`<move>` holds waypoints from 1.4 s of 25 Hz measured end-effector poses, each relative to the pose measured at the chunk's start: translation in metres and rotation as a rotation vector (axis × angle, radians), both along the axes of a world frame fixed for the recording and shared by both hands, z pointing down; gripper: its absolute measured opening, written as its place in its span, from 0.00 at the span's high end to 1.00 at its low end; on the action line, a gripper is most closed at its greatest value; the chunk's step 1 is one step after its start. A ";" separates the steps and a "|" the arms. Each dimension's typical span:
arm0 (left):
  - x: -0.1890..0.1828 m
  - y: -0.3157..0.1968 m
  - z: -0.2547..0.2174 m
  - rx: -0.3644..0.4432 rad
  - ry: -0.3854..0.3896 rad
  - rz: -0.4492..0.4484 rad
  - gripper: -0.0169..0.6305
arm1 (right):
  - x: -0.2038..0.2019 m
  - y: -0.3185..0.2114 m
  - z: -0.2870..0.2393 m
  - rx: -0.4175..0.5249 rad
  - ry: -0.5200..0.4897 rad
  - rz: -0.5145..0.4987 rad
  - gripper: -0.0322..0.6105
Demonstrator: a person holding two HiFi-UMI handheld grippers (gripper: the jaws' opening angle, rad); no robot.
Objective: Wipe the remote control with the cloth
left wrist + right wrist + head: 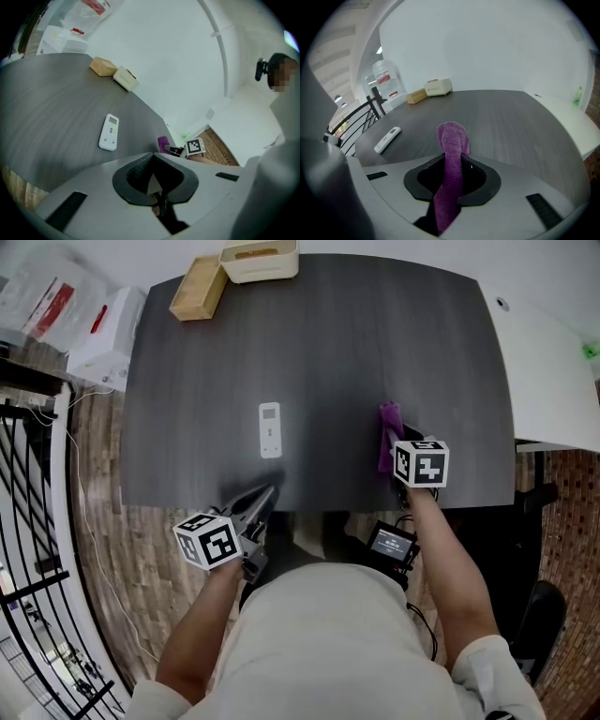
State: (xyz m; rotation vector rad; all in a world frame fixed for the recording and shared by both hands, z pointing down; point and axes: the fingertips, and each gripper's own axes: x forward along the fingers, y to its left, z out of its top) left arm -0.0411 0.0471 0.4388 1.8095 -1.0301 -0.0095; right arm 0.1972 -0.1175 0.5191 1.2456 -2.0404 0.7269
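A white remote control (270, 429) lies flat near the middle of the dark table (319, 343), its small screen toward the far side; it also shows as the remote (108, 132) and the remote (387, 139). My right gripper (389, 457) is shut on a purple cloth (388, 435), which sticks out past the jaws as a folded strip, the cloth (451, 154). It hovers over the table's near right part, well right of the remote. My left gripper (265, 498) is shut and empty at the table's near edge, just below the remote.
A wooden block (198, 288) and a cream box (260, 259) sit at the table's far edge. White bags and a box (105, 326) lie on the floor to the left. A black metal railing (28, 521) runs along the left side.
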 end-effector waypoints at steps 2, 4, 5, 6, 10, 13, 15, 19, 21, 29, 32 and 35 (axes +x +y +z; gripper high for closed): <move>0.002 0.006 -0.003 0.005 0.021 -0.008 0.97 | 0.005 -0.002 0.008 -0.005 0.020 0.004 0.82; 0.005 0.011 -0.004 0.009 0.049 -0.017 0.97 | 0.006 -0.003 0.017 -0.012 0.024 0.005 0.82; 0.008 0.014 -0.005 0.011 0.060 -0.020 0.97 | 0.006 -0.003 0.021 -0.015 0.020 0.004 0.82; 0.010 0.017 -0.005 0.012 0.067 -0.021 0.97 | 0.007 -0.003 0.025 -0.017 0.015 0.003 0.82; 0.017 0.026 -0.005 0.009 0.082 -0.018 0.97 | 0.012 -0.004 0.028 -0.008 -0.017 0.021 0.82; 0.021 0.028 -0.011 0.022 0.119 -0.006 0.97 | 0.008 -0.005 0.021 -0.006 -0.082 0.027 0.82; 0.021 0.027 -0.023 0.050 0.176 0.001 0.97 | 0.002 -0.003 0.007 0.003 -0.191 0.053 0.82; 0.014 0.024 -0.050 0.120 0.308 0.030 0.97 | -0.014 0.012 -0.044 0.047 -0.434 0.109 0.82; 0.006 0.026 -0.057 0.134 0.325 0.055 0.97 | -0.022 0.024 -0.073 0.065 -0.545 0.150 0.82; -0.042 0.064 -0.111 0.264 0.399 0.145 0.97 | -0.047 0.112 -0.210 0.303 -0.694 0.171 0.82; -0.058 0.080 -0.134 0.338 0.414 0.177 0.97 | -0.052 0.146 -0.234 0.357 -0.634 0.194 0.82; -0.065 0.100 -0.149 0.383 0.439 0.233 0.97 | -0.064 0.176 -0.247 0.392 -0.605 0.202 0.83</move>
